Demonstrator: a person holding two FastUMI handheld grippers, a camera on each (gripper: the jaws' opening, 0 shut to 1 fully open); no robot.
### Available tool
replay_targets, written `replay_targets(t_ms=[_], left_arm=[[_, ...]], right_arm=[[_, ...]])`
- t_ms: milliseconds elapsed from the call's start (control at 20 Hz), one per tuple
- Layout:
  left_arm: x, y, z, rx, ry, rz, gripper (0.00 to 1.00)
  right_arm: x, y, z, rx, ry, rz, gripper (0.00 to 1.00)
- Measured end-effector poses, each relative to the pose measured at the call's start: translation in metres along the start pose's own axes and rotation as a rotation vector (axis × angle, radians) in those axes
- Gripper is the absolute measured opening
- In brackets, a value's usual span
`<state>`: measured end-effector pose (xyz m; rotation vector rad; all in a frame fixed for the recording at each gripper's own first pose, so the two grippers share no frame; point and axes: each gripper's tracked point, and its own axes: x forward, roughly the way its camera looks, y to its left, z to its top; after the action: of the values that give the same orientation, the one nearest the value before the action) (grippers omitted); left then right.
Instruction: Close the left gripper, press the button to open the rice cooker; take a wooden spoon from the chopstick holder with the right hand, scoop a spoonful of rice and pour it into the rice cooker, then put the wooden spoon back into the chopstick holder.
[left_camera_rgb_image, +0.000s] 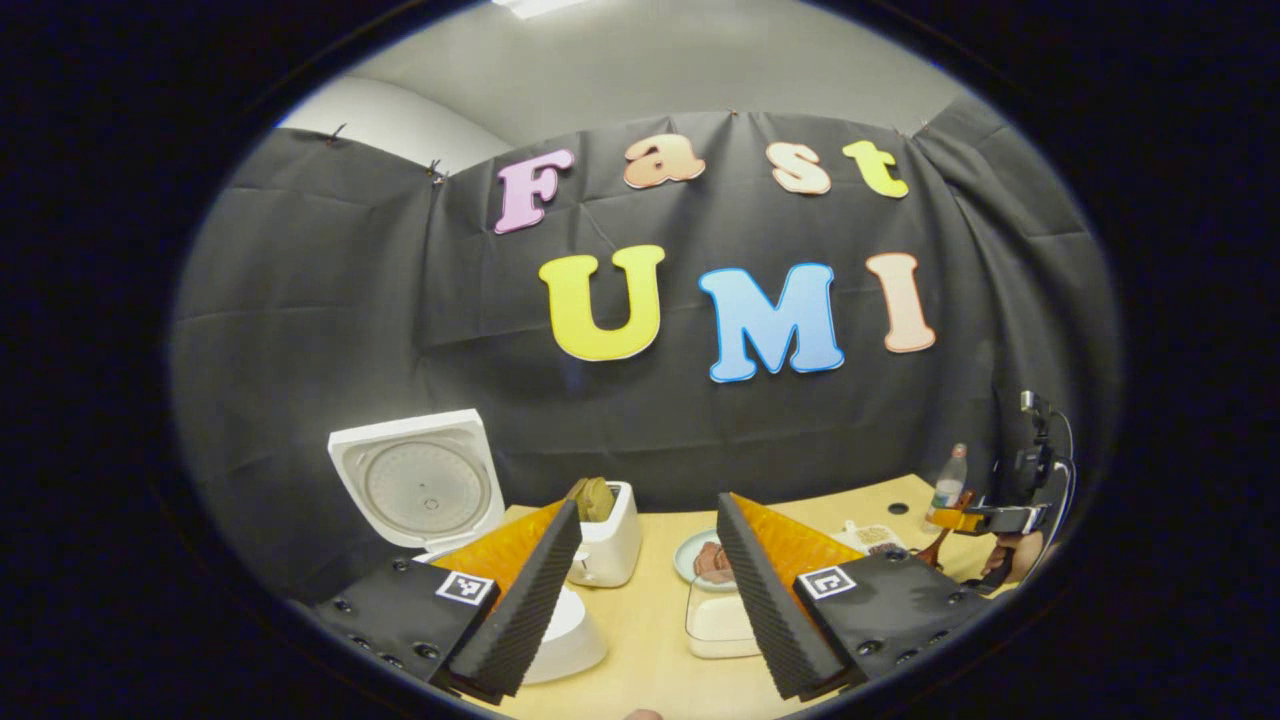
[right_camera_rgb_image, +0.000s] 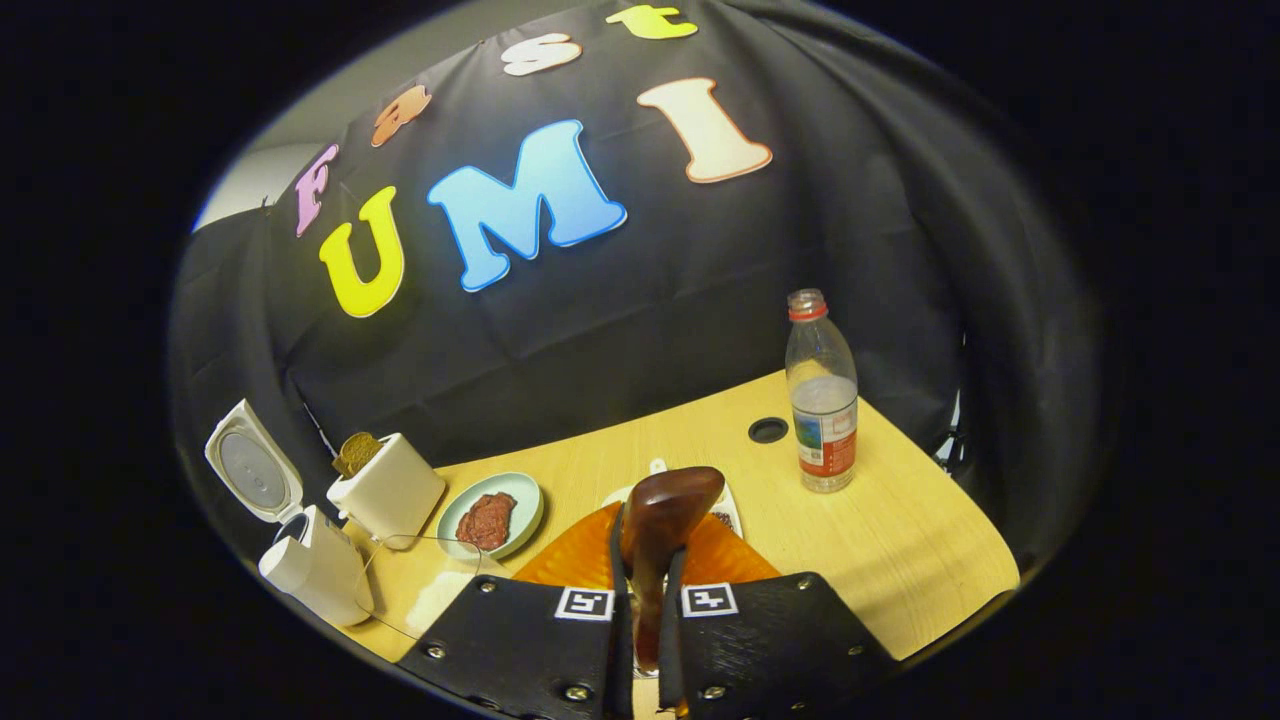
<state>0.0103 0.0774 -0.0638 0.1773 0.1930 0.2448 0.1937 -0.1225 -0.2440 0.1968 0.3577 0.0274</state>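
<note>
Between the jaws of the right gripper (right_camera_rgb_image: 648, 610) the wooden spoon (right_camera_rgb_image: 662, 530) is clamped by its handle, bowl pointing forward above the table (right_camera_rgb_image: 900, 560). The rice cooker (left_camera_rgb_image: 440, 520) stands far left with its lid up, so scooping seems the step in hand; next the spoon must reach the rice. The left gripper (left_camera_rgb_image: 645, 590) hangs wide open, holding nothing.

Bright overhead light, soft shadows, sharp focus, strong fisheye bending at edges.
</note>
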Motion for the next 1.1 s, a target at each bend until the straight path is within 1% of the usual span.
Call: replay_targets(t_ms=[50, 150, 200, 250, 300, 350, 450, 500, 550, 600, 700, 750, 800, 850, 900, 1000, 1100], left_arm=[[0.002, 0.002, 0.003, -0.006, -0.009, -0.010, 0.99], [0.007, 0.005, 0.004, -0.013, -0.023, -0.022, 0.91], [0.008, 0.006, 0.002, -0.018, -0.024, -0.030, 0.92], [0.009, 0.006, 0.001, -0.023, -0.028, -0.039, 0.99], [0.010, 0.007, -0.001, -0.025, -0.033, -0.047, 0.99], [0.011, 0.008, -0.003, -0.023, -0.037, -0.056, 0.92], [0.011, 0.010, -0.012, 0.003, -0.051, -0.069, 0.92], [0.012, 0.013, -0.018, 0.012, -0.052, -0.071, 0.95], [0.012, 0.014, -0.024, 0.017, -0.051, -0.076, 0.92], [0.012, 0.015, -0.028, 0.021, -0.053, -0.083, 0.92], [0.011, 0.021, -0.028, 0.022, -0.063, -0.091, 0.99], [0.011, 0.025, -0.029, 0.020, -0.063, -0.092, 0.95], [0.011, 0.029, -0.030, 0.015, -0.064, -0.092, 0.95], [0.011, 0.034, -0.030, 0.011, -0.065, -0.092, 0.92], [0.011, 0.039, -0.032, 0.007, -0.063, -0.090, 0.99], [0.010, 0.050, -0.035, 0.001, -0.061, -0.080, 0.99], [0.012, 0.059, -0.039, 0.017, -0.059, -0.070, 0.99]], right_arm=[[-0.007, 0.005, 0.008, -0.008, -0.019, -0.007, 0.10], [-0.022, 0.018, 0.025, -0.021, -0.054, -0.008, 0.10], [-0.029, 0.026, 0.035, -0.029, -0.070, -0.008, 0.10], [-0.037, 0.037, 0.044, -0.032, -0.085, 0.003, 0.10], [-0.044, 0.051, 0.052, -0.034, -0.100, 0.028, 0.10], [-0.051, 0.069, 0.060, -0.039, -0.112, 0.062, 0.10], [-0.058, 0.103, 0.067, -0.060, -0.125, 0.135, 0.10], [-0.058, 0.117, 0.069, -0.057, -0.127, 0.161, 0.10], [-0.057, 0.131, 0.068, -0.051, -0.122, 0.182, 0.10], [-0.056, 0.144, 0.067, -0.050, -0.117, 0.202, 0.10], [-0.052, 0.170, 0.060, -0.070, -0.107, 0.228, 0.10], [-0.049, 0.181, 0.053, -0.087, -0.098, 0.240, 0.10], [-0.045, 0.193, 0.047, -0.104, -0.088, 0.250, 0.10], [-0.039, 0.204, 0.040, -0.121, -0.075, 0.261, 0.10], [-0.032, 0.213, 0.033, -0.142, -0.062, 0.267, 0.10], [-0.016, 0.227, 0.015, -0.186, -0.038, 0.279, 0.10], [0.000, 0.235, -0.003, -0.230, -0.017, 0.273, 0.10]])
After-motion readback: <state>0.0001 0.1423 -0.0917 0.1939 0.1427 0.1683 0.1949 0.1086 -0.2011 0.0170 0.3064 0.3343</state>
